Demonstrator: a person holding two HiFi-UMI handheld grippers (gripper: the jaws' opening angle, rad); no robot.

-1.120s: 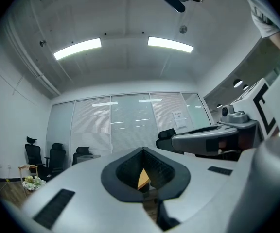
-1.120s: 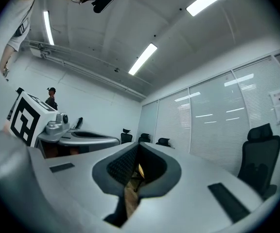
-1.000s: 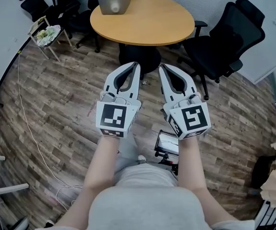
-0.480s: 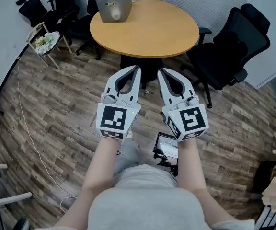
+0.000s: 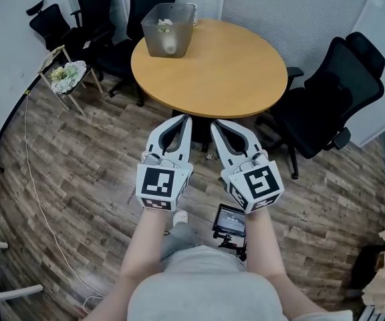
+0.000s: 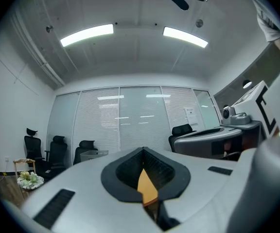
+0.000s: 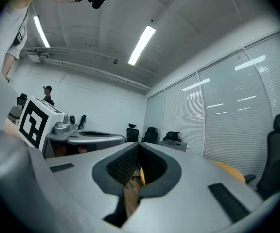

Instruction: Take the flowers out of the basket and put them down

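Observation:
A grey mesh basket (image 5: pixel 168 30) stands at the far left edge of a round wooden table (image 5: pixel 219 72). Pale flowers (image 5: pixel 164 25) show inside it. My left gripper (image 5: pixel 184 118) and right gripper (image 5: pixel 214 123) are held side by side in the air, short of the table's near edge, tips pointing at it. Both are shut with nothing between the jaws. In the left gripper view the tips (image 6: pixel 142 150) meet, and the basket (image 6: pixel 94 154) shows far off. In the right gripper view the tips (image 7: pixel 139 144) also meet, with the basket (image 7: pixel 177 145) beyond.
Black office chairs stand right of the table (image 5: pixel 329 102) and behind it (image 5: pixel 102 12). A small stand with a bunch of flowers (image 5: pixel 67 73) is at the left wall. A cable (image 5: pixel 35 166) runs over the wooden floor. A device (image 5: pixel 230 221) hangs at the person's waist.
The view has moved towards the table: table and basket sit lower and nearer in the head view. Both grippers stay shut and side by side, now close to the table's edge.

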